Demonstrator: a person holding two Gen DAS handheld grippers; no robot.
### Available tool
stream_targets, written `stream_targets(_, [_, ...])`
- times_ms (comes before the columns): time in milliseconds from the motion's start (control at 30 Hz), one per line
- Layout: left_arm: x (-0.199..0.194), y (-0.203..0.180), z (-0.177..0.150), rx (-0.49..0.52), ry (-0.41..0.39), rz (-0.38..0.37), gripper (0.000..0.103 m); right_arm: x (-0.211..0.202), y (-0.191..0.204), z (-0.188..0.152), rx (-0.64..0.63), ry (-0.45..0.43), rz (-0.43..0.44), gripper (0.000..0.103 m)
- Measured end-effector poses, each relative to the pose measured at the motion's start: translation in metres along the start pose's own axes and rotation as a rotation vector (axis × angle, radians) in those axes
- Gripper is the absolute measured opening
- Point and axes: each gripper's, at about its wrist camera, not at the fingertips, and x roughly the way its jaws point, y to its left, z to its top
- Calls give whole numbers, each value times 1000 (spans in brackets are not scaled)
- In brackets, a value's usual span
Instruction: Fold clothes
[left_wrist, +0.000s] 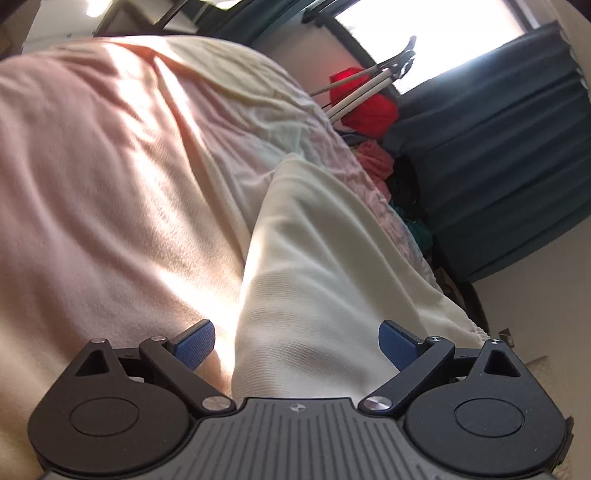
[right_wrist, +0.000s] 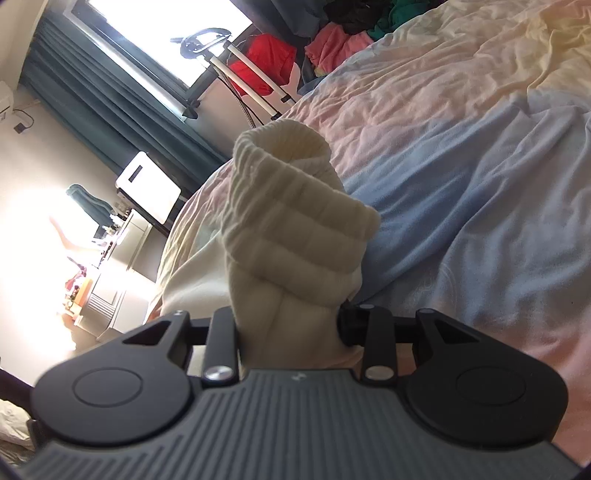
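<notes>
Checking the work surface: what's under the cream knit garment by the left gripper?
The cream knit garment lies on a pastel bedsheet; whatever sits directly beneath the fabric is covered.

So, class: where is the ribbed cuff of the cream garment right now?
In the right wrist view the cuff stands up centre frame, gripped just below by the right claw, above the bed.

The bed (left_wrist: 92, 184) lies broad and bare left of the cream garment (left_wrist: 325, 258), leaving open passage. At its far edge a clothes pile (right_wrist: 332, 40) and steamer pole (right_wrist: 255, 81) crowd the curtain (left_wrist: 498, 166).
</notes>
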Motion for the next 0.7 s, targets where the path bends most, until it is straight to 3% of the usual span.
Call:
stream_targets(100, [6, 0, 0, 6, 25, -27, 92, 3, 2, 0, -25, 9, 2, 37])
stream_targets(167, [10, -4, -2, 32, 50, -37, 84, 6, 2, -1, -28, 20, -8, 38])
stream_targets(233, [13, -13, -7, 124, 51, 19, 69, 8, 3, -2, -33, 22, -25, 38])
stream_targets(267, [14, -17, -9, 160, 49, 40, 68, 8, 4, -3, -36, 19, -29, 38])
stream_targets(433, [2, -34, -5, 188, 20, 29, 46, -4, 18, 2, -45, -15, -5, 36])
stream_targets(600, [-18, -75, 2, 174, 7, -77, 41, -51, 9, 39, -5, -110, 13, 35])
stream_targets(700, [-6, -119, 5, 176, 19, -144, 40, -80, 4, 60, 18, -167, 24, 35])
